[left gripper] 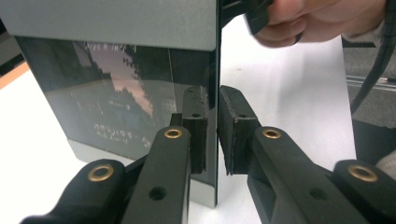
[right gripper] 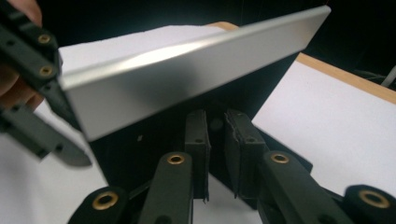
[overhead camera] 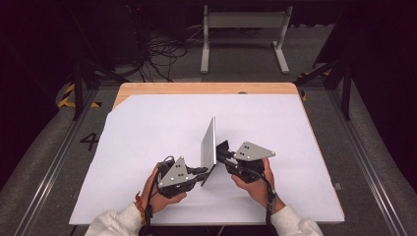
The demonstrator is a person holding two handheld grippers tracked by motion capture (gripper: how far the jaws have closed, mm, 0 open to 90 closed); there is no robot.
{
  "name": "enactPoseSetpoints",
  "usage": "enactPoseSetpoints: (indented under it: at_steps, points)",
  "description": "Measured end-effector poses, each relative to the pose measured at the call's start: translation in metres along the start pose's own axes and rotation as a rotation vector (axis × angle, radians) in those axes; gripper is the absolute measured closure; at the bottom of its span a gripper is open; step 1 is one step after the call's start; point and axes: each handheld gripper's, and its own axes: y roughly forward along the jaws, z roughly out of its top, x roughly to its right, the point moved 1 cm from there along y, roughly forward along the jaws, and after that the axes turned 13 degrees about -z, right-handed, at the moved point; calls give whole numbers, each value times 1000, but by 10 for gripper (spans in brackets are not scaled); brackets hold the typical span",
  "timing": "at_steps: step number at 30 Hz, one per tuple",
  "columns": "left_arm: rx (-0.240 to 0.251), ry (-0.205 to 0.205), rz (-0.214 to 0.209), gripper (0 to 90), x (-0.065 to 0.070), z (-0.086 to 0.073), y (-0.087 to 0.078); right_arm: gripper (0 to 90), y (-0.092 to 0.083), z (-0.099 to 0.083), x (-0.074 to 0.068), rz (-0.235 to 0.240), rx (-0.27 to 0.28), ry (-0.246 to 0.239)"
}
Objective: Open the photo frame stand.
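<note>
We see the left gripper (left gripper: pixel 212 135) clamped on the edge of a thin panel (overhead camera: pixel 209 145), its pads squeezing the dark glossy face and the silver back, while the right gripper (right gripper: pixel 215 149) sits with jaws close together on a black part at the panel's other side; whether those pads truly pinch it we cannot tell. From the high view the panel stands upright on the white sheet (overhead camera: pixel 147 128) between both hands; its lower edge is hidden behind the grippers.

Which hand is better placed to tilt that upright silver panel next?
Left. The left gripper has its jaws astride the silver panel edge, pads against it; the right gripper sits low by its dark underside.
</note>
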Motion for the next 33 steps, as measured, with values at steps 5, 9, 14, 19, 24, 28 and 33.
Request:
enactPoseSetpoints:
  at_steps: [5, 9, 14, 19, 24, 28, 33]
  points:
    - [-32, -17, -2, 836, -4, -8, -2, 754, -12, -10, -3, 25, -30, -9]
    - [-73, -35, -14, 837, -6, -17, 2, 723, -25, -10, -7, 49, -32, -11]
    - [-113, -26, -23, 841, -7, -21, 12, 669, -32, -11, -17, 80, -32, -18]
    - [-107, -49, -27, 849, -9, -23, 13, 630, -27, -10, -23, 92, -41, -16]
    - [-99, -48, -36, 847, -8, -22, 18, 609, -25, -11, -24, 84, -30, 3]
    - [-105, -23, -44, 842, -1, -18, 26, 599, -24, -13, -26, 97, -31, 16]
    - [-104, -21, -55, 835, 1, -17, 33, 657, -23, -17, -24, 73, -28, 29]
